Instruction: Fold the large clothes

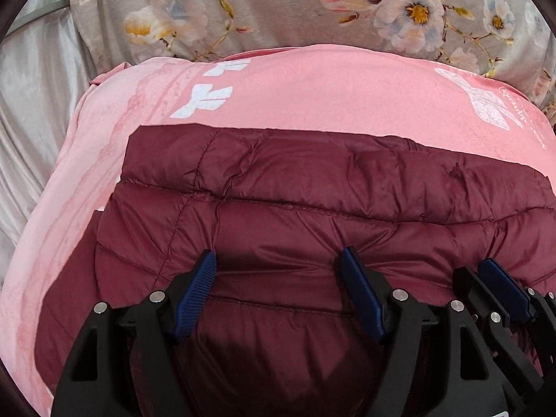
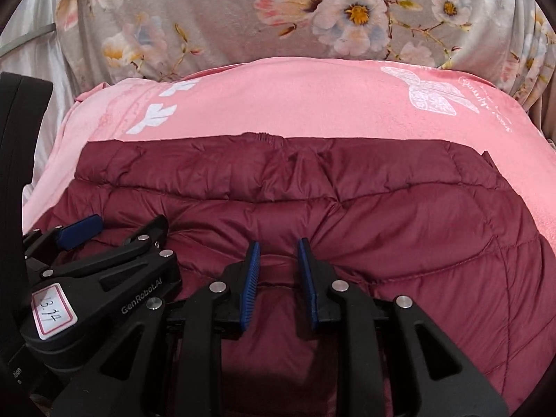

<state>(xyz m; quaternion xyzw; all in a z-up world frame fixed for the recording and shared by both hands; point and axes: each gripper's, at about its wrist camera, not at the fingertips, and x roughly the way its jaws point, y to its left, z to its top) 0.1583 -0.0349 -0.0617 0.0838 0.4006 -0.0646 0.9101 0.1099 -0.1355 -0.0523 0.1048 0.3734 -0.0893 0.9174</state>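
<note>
A maroon quilted puffer jacket [image 1: 312, 187] lies folded on a pink cloth [image 1: 312, 93]; it also fills the right wrist view [image 2: 347, 201] on the same pink cloth [image 2: 295, 104]. My left gripper [image 1: 279, 257] is open, its blue pads wide apart, resting low over the jacket's near part with nothing between them. My right gripper [image 2: 279, 246] is partly open with a narrow gap, also over the jacket and empty. The right gripper shows at the left view's right edge [image 1: 493, 278]; the left gripper shows at the right view's left [image 2: 80, 229].
A grey floral bedspread [image 1: 278, 10] lies behind the pink cloth, also in the right wrist view [image 2: 243, 14]. Pale satin fabric [image 1: 38, 104] lies at the left.
</note>
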